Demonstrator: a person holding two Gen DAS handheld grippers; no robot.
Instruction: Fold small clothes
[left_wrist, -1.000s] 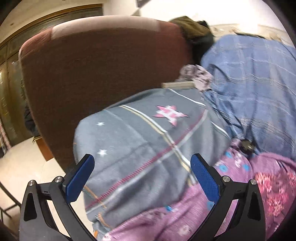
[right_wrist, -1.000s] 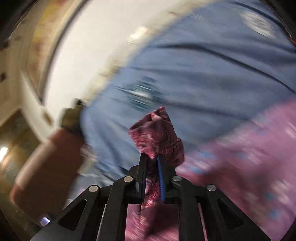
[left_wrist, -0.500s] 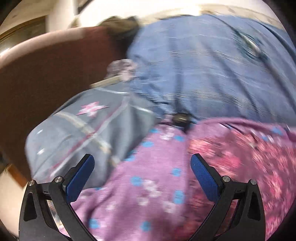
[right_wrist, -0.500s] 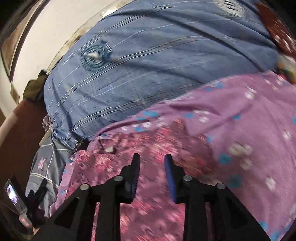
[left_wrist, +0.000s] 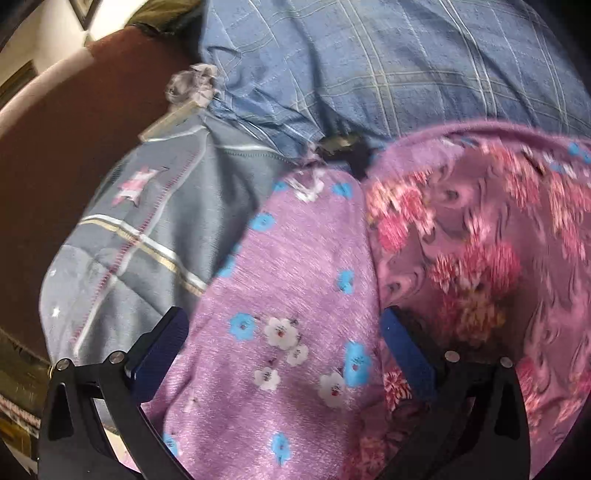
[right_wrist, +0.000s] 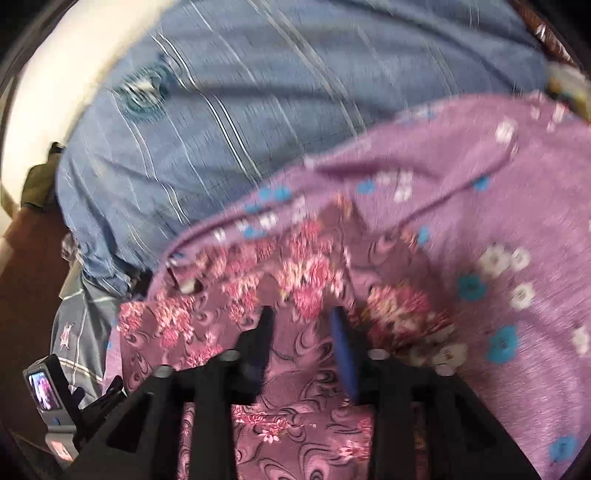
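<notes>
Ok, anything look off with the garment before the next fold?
Yes: the garment is bunched and rumpled ahead of the right gripper, not lying flat on the purple sheet. Both grippers are open, the left gripper over the sheet.

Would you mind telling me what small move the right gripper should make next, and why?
Probably ease the right gripper down and close on the rose-patterned cloth: its fingers are open with that cloth lying flat between them on the purple floral sheet, and nothing is held.
</notes>
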